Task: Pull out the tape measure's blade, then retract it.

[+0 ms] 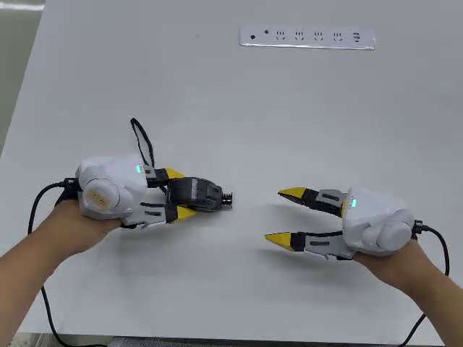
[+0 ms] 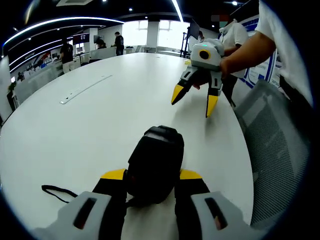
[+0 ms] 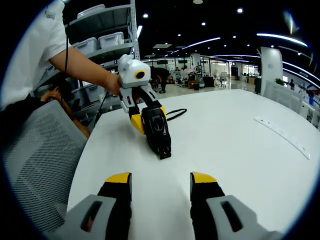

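Left gripper [image 1: 182, 193] fingers clamp tape measure [image 1: 206, 194] on table [image 1: 217, 87]; right gripper [image 1: 275, 215] fingers spread, empty.

There are two tools, the left tool [image 1: 179, 194] and the right tool [image 1: 275, 215]. Each tool has two jaws with yellow tips, so that makes four yellow tips. Each tool has one small green light [image 1: 138, 169], so two lights in all. Two hands hold the tools, the left hand [image 1: 76, 224] and the right hand [image 1: 394, 264], one hand for each tool. Two black cables [image 1: 36, 202] run off, one from each tool. There is one black tape measure [image 1: 199, 194], and it has one black strap loop [image 1: 142, 141]. There is one long white power strip [image 1: 307, 37]. There is one white surface [image 1: 217, 108].
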`<state>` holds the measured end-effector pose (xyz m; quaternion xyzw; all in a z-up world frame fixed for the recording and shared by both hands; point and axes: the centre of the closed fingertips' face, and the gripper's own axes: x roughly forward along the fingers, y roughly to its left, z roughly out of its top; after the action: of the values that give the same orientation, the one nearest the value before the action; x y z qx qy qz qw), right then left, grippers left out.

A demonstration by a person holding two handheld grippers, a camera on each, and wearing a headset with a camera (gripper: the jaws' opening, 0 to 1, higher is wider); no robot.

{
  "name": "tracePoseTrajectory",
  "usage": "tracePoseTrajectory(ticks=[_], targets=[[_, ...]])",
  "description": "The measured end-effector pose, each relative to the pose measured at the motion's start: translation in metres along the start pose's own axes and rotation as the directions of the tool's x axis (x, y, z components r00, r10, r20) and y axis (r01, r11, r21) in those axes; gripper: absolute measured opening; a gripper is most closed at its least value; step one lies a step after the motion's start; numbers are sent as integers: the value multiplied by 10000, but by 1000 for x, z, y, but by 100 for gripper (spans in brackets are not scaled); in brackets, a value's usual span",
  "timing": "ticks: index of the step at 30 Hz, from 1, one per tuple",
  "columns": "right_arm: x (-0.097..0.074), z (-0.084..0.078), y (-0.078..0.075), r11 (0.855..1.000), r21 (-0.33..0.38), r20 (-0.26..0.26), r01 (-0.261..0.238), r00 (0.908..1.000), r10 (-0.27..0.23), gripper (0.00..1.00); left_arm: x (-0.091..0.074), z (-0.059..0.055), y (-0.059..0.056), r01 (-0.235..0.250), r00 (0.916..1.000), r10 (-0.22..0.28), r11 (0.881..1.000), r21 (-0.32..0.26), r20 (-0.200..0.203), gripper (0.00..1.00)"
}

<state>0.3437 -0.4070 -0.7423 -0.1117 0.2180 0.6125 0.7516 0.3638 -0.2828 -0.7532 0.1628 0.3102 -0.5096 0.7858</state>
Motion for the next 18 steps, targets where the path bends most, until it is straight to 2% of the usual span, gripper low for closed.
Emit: tracePoseTrajectory(ticks=[18], targets=[[30, 6, -2, 9986, -204, 101, -490, 9987, 492, 44, 2, -3, 0, 62, 9994, -60, 10000, 49, -340, 32]])
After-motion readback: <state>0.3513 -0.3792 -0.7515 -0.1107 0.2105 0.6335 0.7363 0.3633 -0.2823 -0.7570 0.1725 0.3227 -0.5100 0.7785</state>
